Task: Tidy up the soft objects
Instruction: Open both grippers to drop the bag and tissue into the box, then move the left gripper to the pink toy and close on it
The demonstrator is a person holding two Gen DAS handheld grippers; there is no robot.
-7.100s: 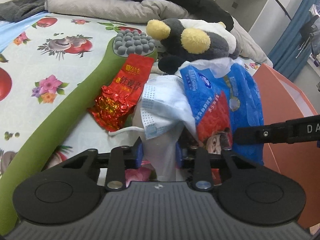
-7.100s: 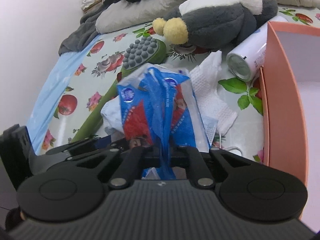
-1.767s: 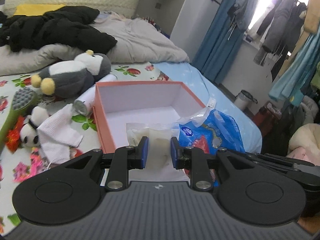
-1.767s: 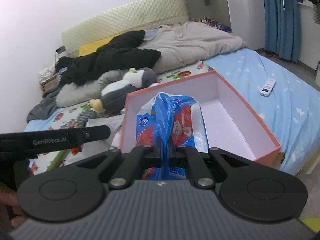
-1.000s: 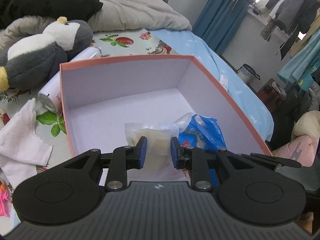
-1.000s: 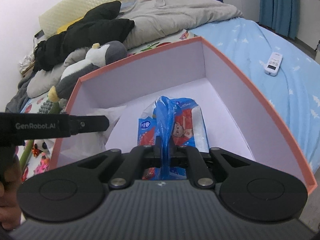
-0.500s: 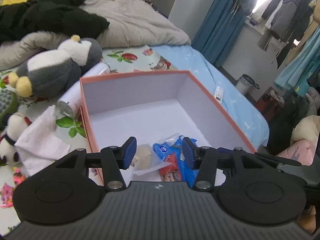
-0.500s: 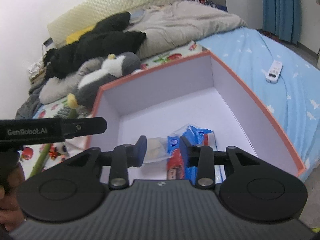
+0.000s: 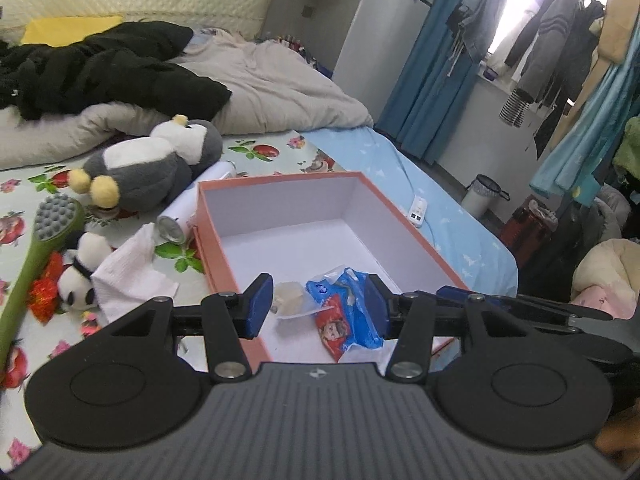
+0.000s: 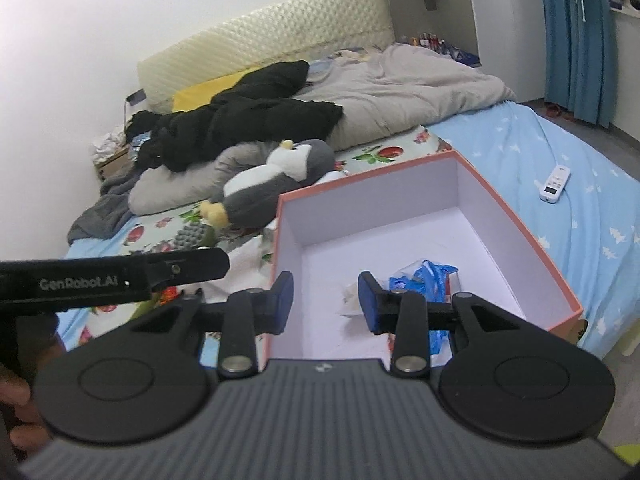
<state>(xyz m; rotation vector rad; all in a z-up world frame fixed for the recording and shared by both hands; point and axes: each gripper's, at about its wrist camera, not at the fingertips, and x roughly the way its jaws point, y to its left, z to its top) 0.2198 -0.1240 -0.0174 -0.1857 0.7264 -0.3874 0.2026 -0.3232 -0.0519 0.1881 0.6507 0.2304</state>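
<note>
Nearest, the left claw (image 9: 316, 302) and the right claw (image 10: 325, 297) both hang spread wide with nothing between their blue pads, above the near end of the orange box (image 9: 416, 236). Inside the box, on its white floor by the near wall, the blue tissue pack (image 9: 348, 306) lies touching the clear pouch (image 9: 290, 296). Farther off on the bed, left of the box, lie a white cloth (image 9: 128, 272), a small panda toy (image 9: 82, 276) and a green massage brush (image 9: 40, 240), with the penguin plush (image 9: 148, 168) beyond them.
</note>
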